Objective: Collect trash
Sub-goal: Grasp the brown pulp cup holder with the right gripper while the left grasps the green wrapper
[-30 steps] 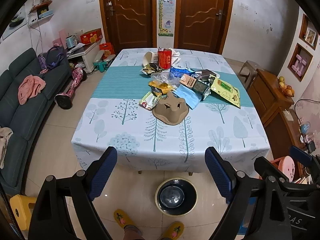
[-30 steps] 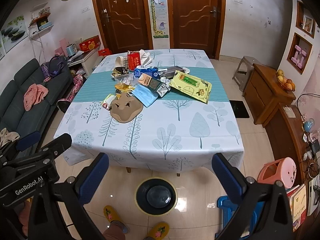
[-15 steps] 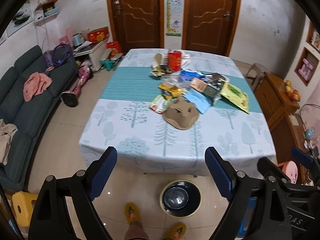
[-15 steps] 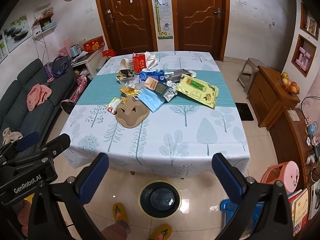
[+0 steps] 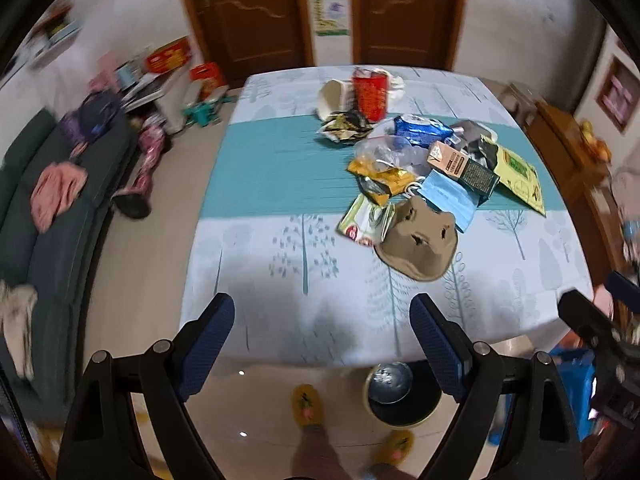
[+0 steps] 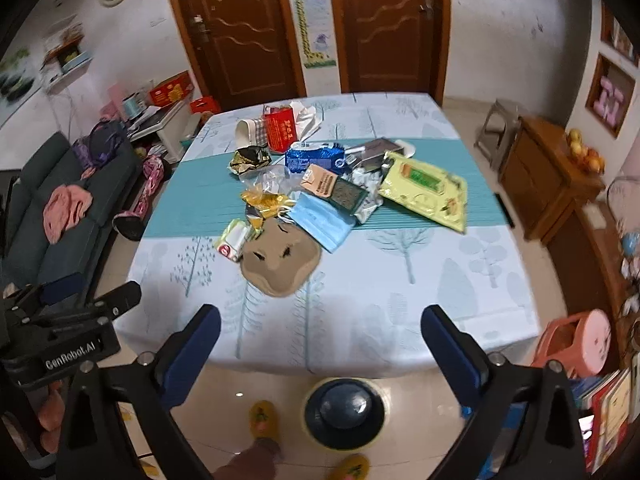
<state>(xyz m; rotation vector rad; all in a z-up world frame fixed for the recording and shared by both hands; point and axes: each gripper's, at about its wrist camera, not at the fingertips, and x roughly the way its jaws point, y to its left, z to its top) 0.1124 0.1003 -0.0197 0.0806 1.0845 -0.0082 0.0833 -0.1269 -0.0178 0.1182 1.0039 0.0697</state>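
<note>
A heap of trash lies on the table (image 5: pixel 280 280): a brown moulded paper tray (image 5: pixel 420 240) (image 6: pixel 282 258), a blue face mask (image 5: pixel 450 196) (image 6: pixel 322 220), a yellow-green flat packet (image 6: pixel 426 188), a red carton (image 5: pixel 370 94), a blue foil bag (image 6: pixel 316 158) and several wrappers. A round bin (image 5: pixel 394 394) (image 6: pixel 344 410) stands on the floor under the table's near edge. My left gripper (image 5: pixel 322 344) and right gripper (image 6: pixel 320 350) are both open and empty, held above the near edge, well short of the trash.
A dark sofa (image 5: pixel 44 208) with clothes runs along the left. A wooden cabinet (image 6: pixel 544 176) and a pink stool (image 6: pixel 580 344) stand at the right. Two brown doors (image 6: pixel 384 28) are behind the table. The person's yellow slippers (image 5: pixel 306 404) are beside the bin.
Both grippers have moved forward and closer to the table, so the trash heap looks larger. The left view has swung, putting the heap right of centre. Both grippers stay open.
</note>
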